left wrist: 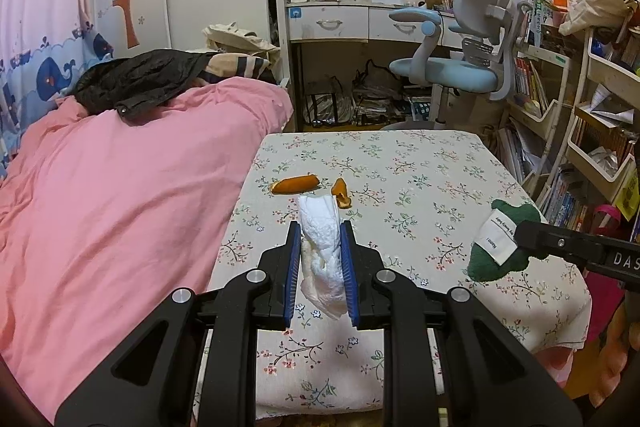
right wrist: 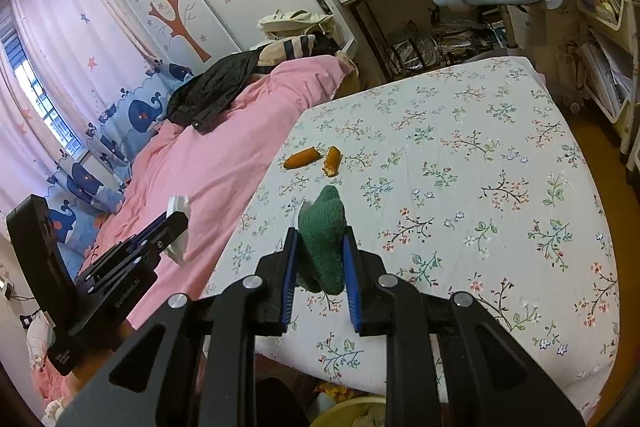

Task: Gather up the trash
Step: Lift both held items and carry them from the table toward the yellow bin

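- The left gripper, low in the centre of its own view, is clenched on a crumpled white tissue; the blue pads press both sides, and the paper sticks out ahead of the tips and droops below them.
- From the right wrist view the same tissue shows at centre left, lifted off the cloth and hanging over the pink bedding rather than over the table.
- The right gripper is narrowed on a green knitted cloth, pads against its flanks; in the left view its white label faces out at the right edge.
- Two pieces of orange peel lie near each other on the floral tablecloth: the long peel and the small peel, both above the tissue in frame and untouched.
- A yellowish rim peeks in at the bottom of the right view; I cannot tell whether it is the bin.
- My judgement: the step in hand is carrying the tissue to wherever the rubbish goes.
- To do it well, keep the squeeze steady, since the loose tail could snag or slip, and let go only once it is right over the receptacle.
- The peels look like the next pick-ups.
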The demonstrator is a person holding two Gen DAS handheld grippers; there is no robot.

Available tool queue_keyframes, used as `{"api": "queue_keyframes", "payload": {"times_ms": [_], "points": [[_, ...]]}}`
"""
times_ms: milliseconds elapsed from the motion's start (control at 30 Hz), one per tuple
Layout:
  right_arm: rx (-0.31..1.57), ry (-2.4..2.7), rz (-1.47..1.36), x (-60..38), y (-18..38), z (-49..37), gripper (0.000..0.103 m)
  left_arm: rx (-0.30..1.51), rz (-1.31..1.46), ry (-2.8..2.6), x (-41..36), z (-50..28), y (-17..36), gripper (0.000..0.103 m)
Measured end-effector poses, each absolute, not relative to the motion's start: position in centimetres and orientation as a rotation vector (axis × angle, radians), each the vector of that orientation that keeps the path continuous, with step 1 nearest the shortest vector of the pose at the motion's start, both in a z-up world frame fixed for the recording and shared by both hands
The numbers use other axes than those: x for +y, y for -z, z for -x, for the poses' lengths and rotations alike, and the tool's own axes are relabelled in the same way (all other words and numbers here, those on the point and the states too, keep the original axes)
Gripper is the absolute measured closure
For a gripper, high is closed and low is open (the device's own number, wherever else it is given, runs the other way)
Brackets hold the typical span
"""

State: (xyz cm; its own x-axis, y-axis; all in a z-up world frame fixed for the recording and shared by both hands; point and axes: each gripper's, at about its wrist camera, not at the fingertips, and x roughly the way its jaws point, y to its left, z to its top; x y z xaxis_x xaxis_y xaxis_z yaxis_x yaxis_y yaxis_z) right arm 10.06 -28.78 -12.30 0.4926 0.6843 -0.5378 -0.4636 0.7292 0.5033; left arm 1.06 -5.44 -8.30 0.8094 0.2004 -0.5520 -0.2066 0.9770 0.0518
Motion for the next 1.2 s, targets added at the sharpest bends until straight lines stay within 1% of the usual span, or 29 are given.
{"api": "queue_keyframes", "payload": {"times_ms": [833,1200], "points": [[0.797,-0.724,-0.339,-30.0,12.7,-6.8,0.081,0.597,0.007,-0.220,-5.5,-0.3,8.4,0.085],[0.859,-0.747,-0.306,-30.2,14.4,-3.4,0.081,0.596,0.005,-0.218,-5.7,0.6,8.8,0.085]]}}
